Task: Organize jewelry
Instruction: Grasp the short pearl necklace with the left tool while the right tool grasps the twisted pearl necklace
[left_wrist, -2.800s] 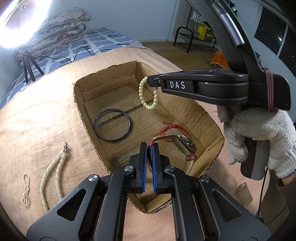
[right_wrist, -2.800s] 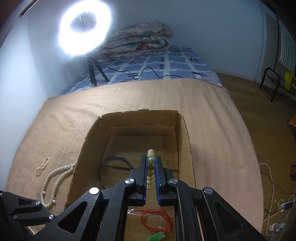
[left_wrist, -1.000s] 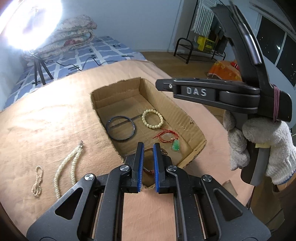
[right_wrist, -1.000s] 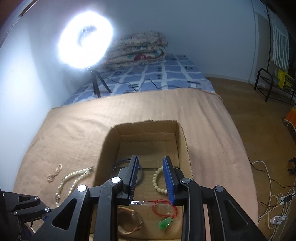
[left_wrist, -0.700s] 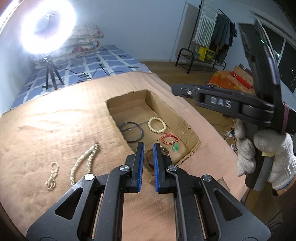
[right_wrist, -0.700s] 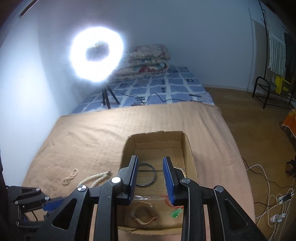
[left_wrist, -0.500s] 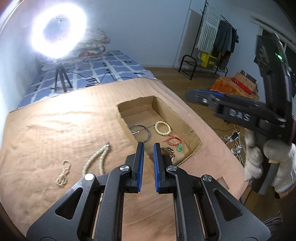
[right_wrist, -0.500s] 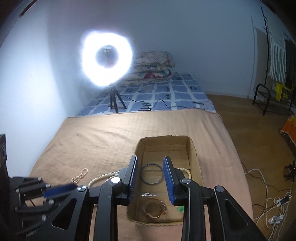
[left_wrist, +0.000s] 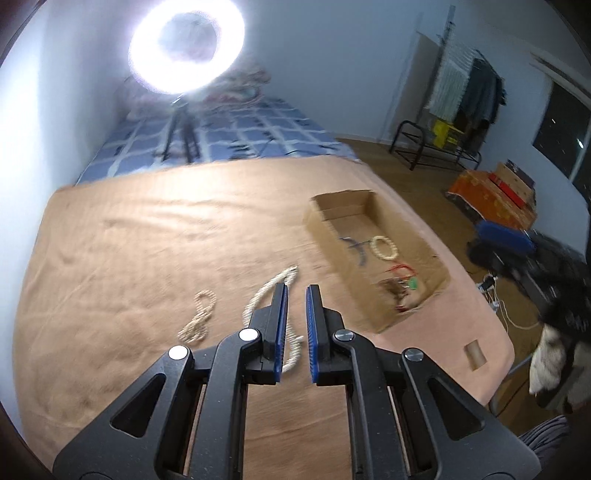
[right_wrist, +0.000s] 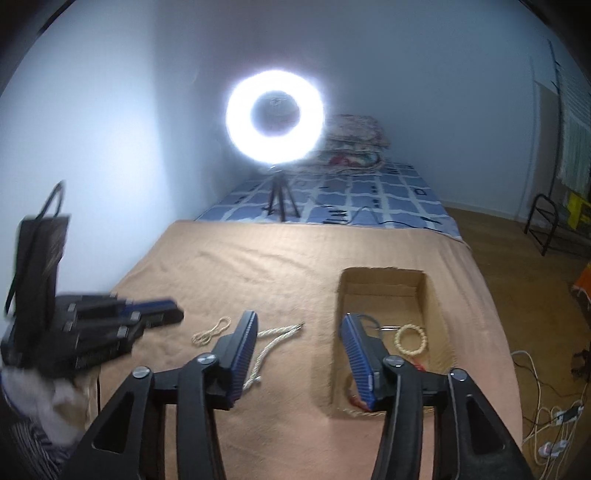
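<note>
A cardboard box (left_wrist: 439, 274) (right_wrist: 430, 306) sits on the tan blanket and holds a cream bead bracelet (left_wrist: 384, 248) (right_wrist: 410, 339), a dark bangle (left_wrist: 355, 248), a red cord with a green pendant (left_wrist: 406, 277) and a brown strap piece. A long pearl necklace (left_wrist: 271, 291) (right_wrist: 275, 341) and a short pearl strand (left_wrist: 199, 317) (right_wrist: 211, 331) lie on the blanket left of the box. My left gripper (left_wrist: 295, 291) is slightly open and empty, high above the necklace. My right gripper (right_wrist: 299, 325) is wide open and empty, above the blanket by the box.
A lit ring light (left_wrist: 186, 40) (right_wrist: 275, 116) on a tripod stands on the blue checked bed (right_wrist: 351, 199) behind the blanket (left_wrist: 147, 240). A metal rack (left_wrist: 428, 147) and cables (right_wrist: 546, 424) are on the wooden floor at the right.
Both grippers have pulled back and up from the box. The left gripper let go of the strap piece, the right released the bead bracelet and opened wider. The left swung toward the pearls.
</note>
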